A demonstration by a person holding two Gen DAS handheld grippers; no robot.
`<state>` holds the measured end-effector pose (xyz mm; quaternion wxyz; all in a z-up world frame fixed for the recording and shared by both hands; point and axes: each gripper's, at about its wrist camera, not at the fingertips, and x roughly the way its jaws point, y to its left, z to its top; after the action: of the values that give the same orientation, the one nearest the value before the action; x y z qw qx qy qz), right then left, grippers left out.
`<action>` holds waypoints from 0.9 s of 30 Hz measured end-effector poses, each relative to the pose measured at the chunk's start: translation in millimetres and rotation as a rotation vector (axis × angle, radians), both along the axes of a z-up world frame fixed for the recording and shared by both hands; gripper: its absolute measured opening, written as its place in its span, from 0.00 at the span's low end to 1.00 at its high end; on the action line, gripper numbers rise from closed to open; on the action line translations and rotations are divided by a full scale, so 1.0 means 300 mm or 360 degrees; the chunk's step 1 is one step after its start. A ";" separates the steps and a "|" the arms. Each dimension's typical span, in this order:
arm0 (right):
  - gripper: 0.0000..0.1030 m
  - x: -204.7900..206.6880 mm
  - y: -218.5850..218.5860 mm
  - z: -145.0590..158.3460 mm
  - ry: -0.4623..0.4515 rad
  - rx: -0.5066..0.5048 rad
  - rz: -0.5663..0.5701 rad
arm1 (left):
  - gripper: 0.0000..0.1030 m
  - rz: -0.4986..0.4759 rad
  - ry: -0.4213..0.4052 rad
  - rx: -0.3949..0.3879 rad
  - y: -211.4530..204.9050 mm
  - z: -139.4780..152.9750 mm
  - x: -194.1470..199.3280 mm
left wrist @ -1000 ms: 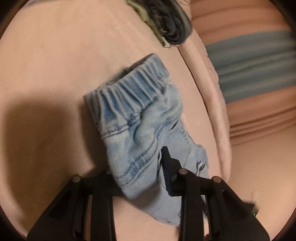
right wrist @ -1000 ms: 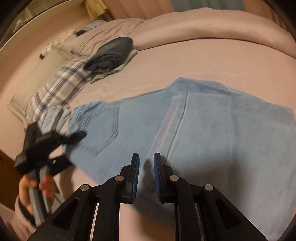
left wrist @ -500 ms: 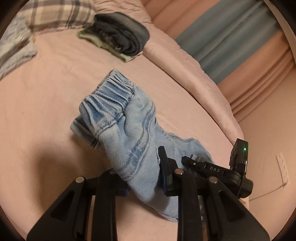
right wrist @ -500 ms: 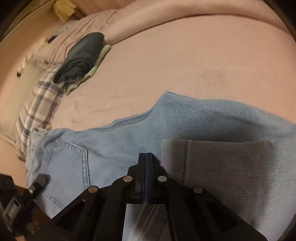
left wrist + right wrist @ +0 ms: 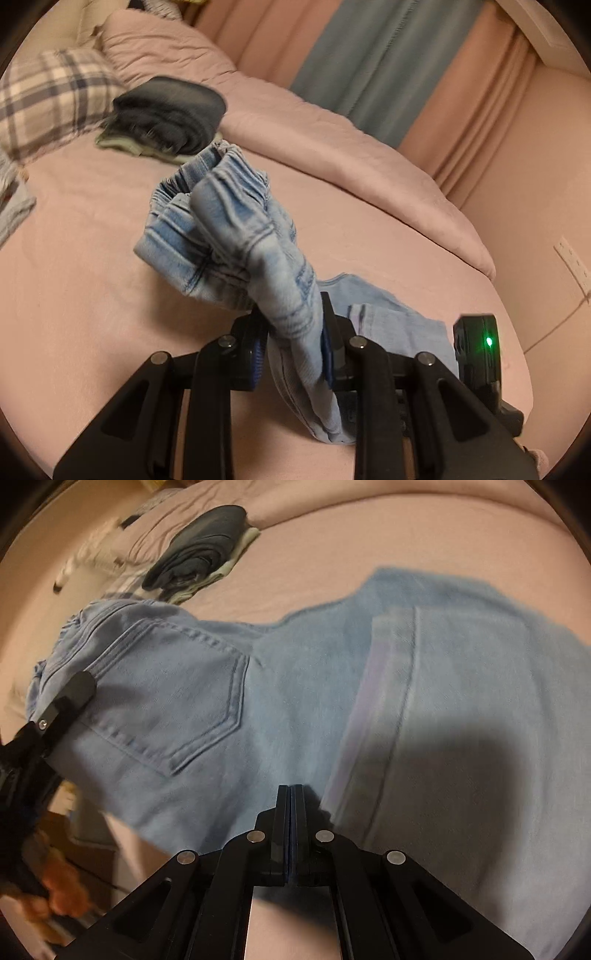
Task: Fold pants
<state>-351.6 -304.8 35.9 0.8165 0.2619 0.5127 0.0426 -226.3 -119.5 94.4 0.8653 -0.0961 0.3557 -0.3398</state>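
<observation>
Faded denim pants (image 5: 255, 236), gathered elastic waistband (image 5: 207, 184) bunched

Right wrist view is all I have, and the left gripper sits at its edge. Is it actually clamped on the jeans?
Observer: Yes. The left gripper is shut on the jeans, with denim pinched between its fingers.
Operator: Which part does it hold?
Observer: Fabric just below the elastic waistband, which stands bunched up above the bed.
Operator: Can you see my gripper from that side?
Observer: Only its body. The right gripper shows a lit green light, beside the folded leg.
</observation>
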 end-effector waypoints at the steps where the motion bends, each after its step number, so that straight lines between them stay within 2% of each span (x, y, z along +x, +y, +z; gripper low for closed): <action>1: 0.00 -0.021 0.002 0.002 -0.0004 -0.0003 0.0021 | 0.23 -0.0021 -0.0013 0.0010 -0.010 0.006 -0.004; 3: 0.00 -0.068 0.025 -0.015 -0.0017 -0.0038 0.0065 | 0.23 -0.0064 -0.0020 0.0032 -0.039 0.008 -0.012; 5: 0.00 -0.097 0.026 -0.020 -0.0023 0.0005 0.0075 | 0.23 -0.0101 -0.0065 0.0058 -0.072 0.015 -0.031; 8: 0.00 -0.158 -0.047 -0.005 -0.0099 0.0252 -0.0041 | 0.23 -0.0194 -0.0141 0.0075 -0.126 0.045 -0.070; 11: 0.28 -0.252 -0.181 0.038 -0.0297 0.0388 -0.0271 | 0.23 -0.0283 -0.0203 0.0112 -0.187 0.063 -0.112; 12: 0.44 -0.279 -0.225 0.042 -0.0344 0.0439 -0.0345 | 0.23 -0.0311 -0.0210 0.0119 -0.208 0.063 -0.125; 13: 0.52 -0.305 -0.274 0.037 -0.0377 0.0519 -0.0430 | 0.23 -0.0343 -0.0215 0.0123 -0.231 0.062 -0.139; 17: 0.53 -0.389 -0.411 -0.019 -0.0477 0.0901 -0.0644 | 0.23 -0.0470 -0.0263 0.0166 -0.313 0.042 -0.204; 21: 0.65 -0.406 -0.447 -0.092 -0.0594 0.1299 -0.0726 | 0.23 -0.0601 -0.0280 0.0270 -0.398 -0.027 -0.250; 23: 0.67 -0.428 -0.461 -0.143 -0.0680 0.1566 -0.0838 | 0.24 -0.0647 -0.0257 0.0335 -0.429 -0.067 -0.263; 24: 0.73 -0.432 -0.446 -0.154 -0.0713 0.1669 -0.0880 | 0.24 -0.0682 -0.0242 0.0378 -0.445 -0.091 -0.271; 26: 0.75 -0.442 -0.454 -0.187 -0.0751 0.1826 -0.0960 | 0.26 -0.0733 -0.0257 0.0441 -0.465 -0.113 -0.288; 27: 0.75 -0.435 -0.448 -0.189 -0.0726 0.1827 -0.0963 | 0.27 -0.0758 -0.0281 0.0481 -0.477 -0.122 -0.298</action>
<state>-482.1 -439.0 -20.9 0.6119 0.7692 0.1286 0.1318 -315.6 -262.7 57.7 0.7932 0.1500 0.3382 -0.4836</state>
